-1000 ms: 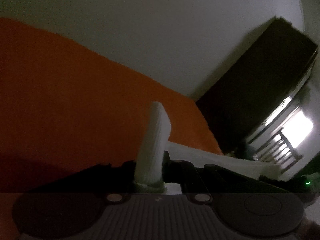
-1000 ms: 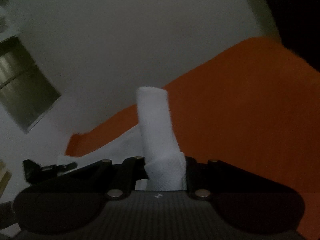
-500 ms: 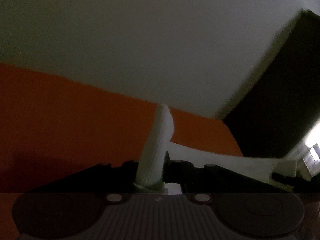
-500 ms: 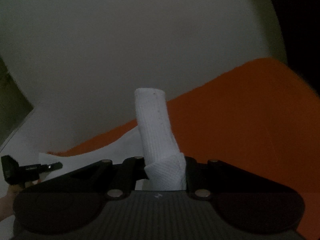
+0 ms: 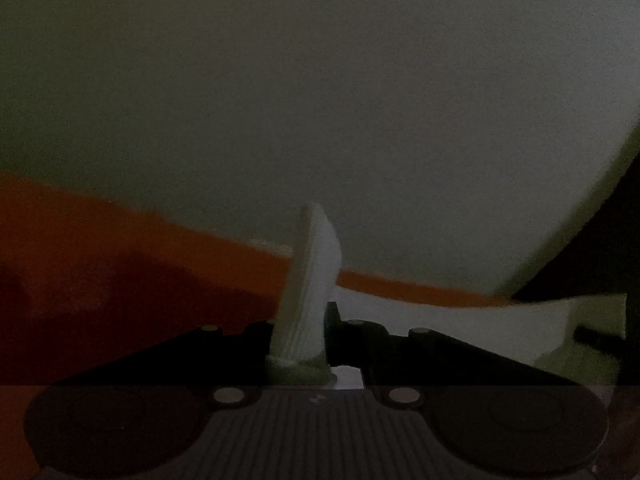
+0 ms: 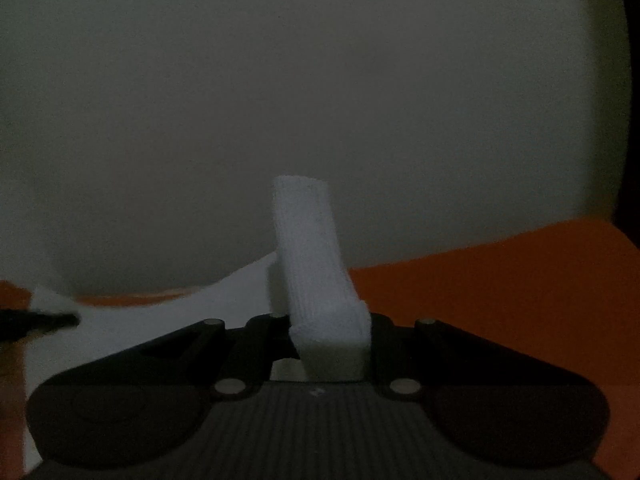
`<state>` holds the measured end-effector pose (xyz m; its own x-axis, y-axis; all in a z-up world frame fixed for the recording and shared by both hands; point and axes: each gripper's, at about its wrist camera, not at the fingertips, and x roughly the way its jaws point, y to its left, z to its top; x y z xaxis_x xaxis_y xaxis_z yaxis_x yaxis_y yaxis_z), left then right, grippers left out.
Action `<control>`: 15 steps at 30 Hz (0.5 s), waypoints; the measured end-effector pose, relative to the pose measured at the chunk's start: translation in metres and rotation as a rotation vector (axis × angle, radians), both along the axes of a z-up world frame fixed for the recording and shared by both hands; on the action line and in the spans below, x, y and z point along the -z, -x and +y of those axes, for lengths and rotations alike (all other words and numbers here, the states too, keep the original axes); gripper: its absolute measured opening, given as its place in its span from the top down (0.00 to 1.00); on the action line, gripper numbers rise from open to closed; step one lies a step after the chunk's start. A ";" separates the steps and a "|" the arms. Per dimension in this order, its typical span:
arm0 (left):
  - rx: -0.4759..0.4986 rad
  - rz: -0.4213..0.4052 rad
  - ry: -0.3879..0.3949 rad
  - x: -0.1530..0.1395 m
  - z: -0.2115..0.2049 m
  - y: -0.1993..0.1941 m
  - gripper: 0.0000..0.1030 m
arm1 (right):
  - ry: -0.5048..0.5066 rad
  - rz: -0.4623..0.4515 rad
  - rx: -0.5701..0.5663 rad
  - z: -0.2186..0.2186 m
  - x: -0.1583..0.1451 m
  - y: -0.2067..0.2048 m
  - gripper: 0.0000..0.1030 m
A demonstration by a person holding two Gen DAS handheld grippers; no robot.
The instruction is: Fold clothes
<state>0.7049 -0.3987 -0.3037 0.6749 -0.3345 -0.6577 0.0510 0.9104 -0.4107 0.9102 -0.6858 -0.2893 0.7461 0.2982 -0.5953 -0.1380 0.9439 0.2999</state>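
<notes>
A white cloth (image 5: 432,320) is stretched between the two grippers, above an orange surface (image 5: 100,280). The left gripper (image 5: 304,332) is closed on one folded corner of it, which stands up between the jaws. The right gripper (image 6: 332,336) clamps the other corner (image 6: 308,248). The room is dim.
</notes>
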 end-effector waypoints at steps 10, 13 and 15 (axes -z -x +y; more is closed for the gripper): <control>-0.378 0.040 -0.242 0.001 0.102 -0.010 0.31 | 0.298 0.240 0.388 0.018 0.050 -0.027 0.41; -0.373 0.029 -0.299 -0.014 0.102 0.012 0.32 | 0.202 0.119 0.264 0.025 0.033 0.005 0.42; -0.262 -0.047 -0.337 -0.021 0.070 0.040 0.25 | 0.164 0.085 0.129 0.044 0.030 0.031 0.42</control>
